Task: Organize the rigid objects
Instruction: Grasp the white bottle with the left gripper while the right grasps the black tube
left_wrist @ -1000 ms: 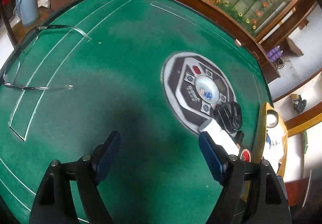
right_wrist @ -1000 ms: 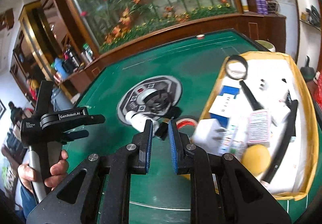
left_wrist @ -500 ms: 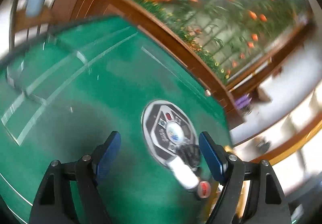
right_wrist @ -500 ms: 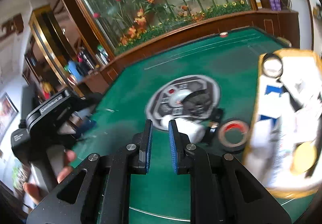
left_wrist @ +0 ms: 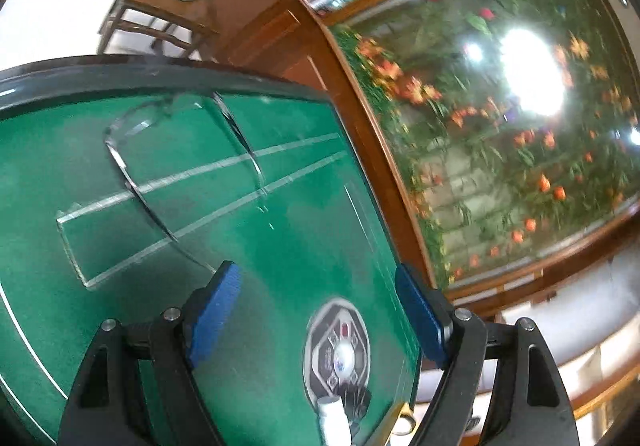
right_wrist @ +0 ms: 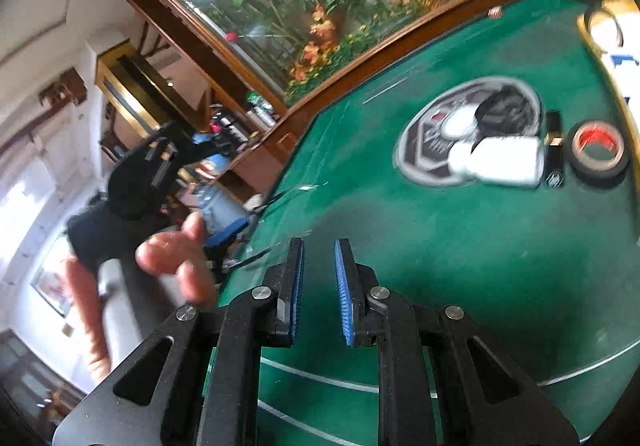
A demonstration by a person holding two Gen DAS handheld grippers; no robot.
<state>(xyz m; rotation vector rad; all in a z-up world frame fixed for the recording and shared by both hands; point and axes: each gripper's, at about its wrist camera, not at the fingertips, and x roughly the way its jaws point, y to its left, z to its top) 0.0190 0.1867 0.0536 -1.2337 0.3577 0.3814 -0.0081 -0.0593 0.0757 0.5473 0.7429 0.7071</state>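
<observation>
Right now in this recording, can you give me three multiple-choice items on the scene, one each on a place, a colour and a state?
1. Where does the roll of tape with the red core lie?
A. on the green felt table
B. between gripper pads
C. on the floor

2. What colour are the pads of the left hand-held gripper?
A. red
B. blue
C. yellow

3. How does the right hand-held gripper stand?
A. shut on the white cylindrical bottle
B. wide open
C. shut, holding nothing

Key: 1 A, the roll rests flat on the felt beside the bottle; 2 B, both pads show blue; 3 C, its pads stand close together with only felt behind them.
</observation>
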